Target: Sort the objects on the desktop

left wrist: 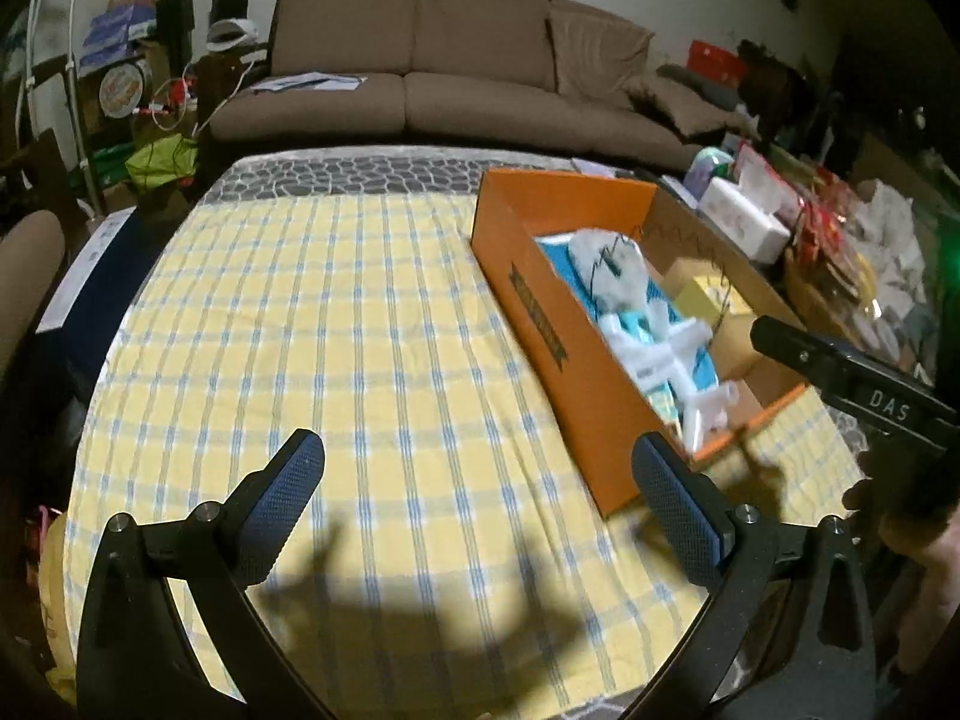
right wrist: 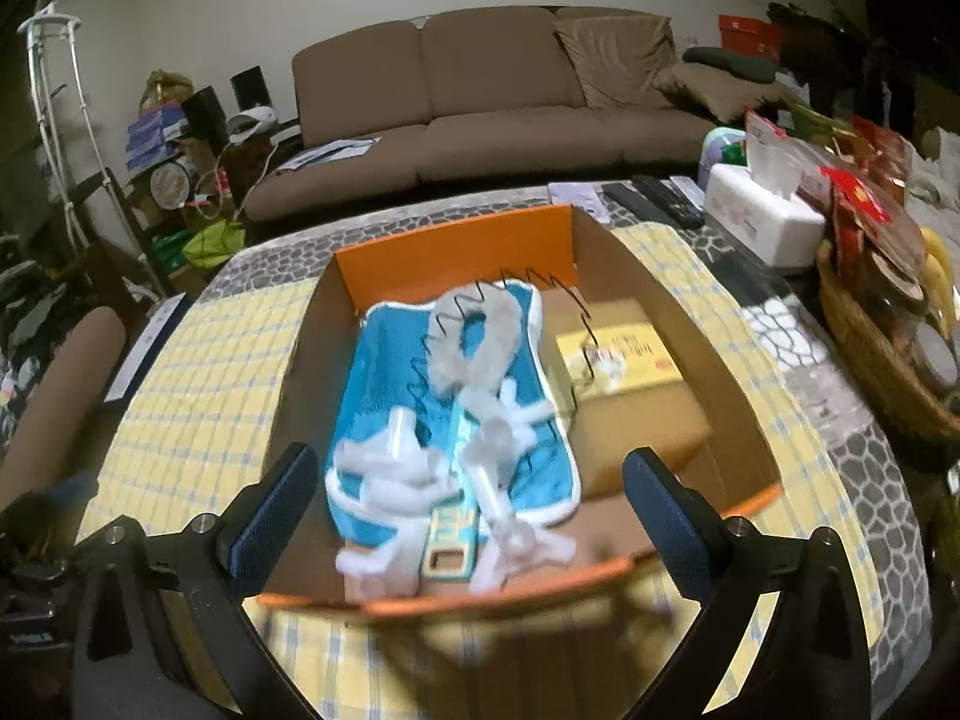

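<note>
An orange cardboard box (left wrist: 528,276) (right wrist: 456,246) sits on the yellow checked tablecloth (left wrist: 336,324). Inside it lie a blue cloth (right wrist: 384,372), white plastic pieces (right wrist: 396,474), a grey fuzzy item (right wrist: 480,330), a black wire coil (right wrist: 510,288), a yellow box (right wrist: 618,354) and a small teal tag (right wrist: 450,546). My left gripper (left wrist: 480,480) is open over bare cloth, left of the box. My right gripper (right wrist: 474,498) is open at the box's near edge, nothing between its fingers. In the left wrist view the right gripper's black body (left wrist: 852,378) shows beside the box.
A white tissue box (right wrist: 762,216), remote controls (right wrist: 660,198) and a wicker basket (right wrist: 870,348) of snacks and bananas stand to the right. A brown sofa (left wrist: 456,60) lies beyond the table. A dark box (left wrist: 84,276) lies at the table's left edge.
</note>
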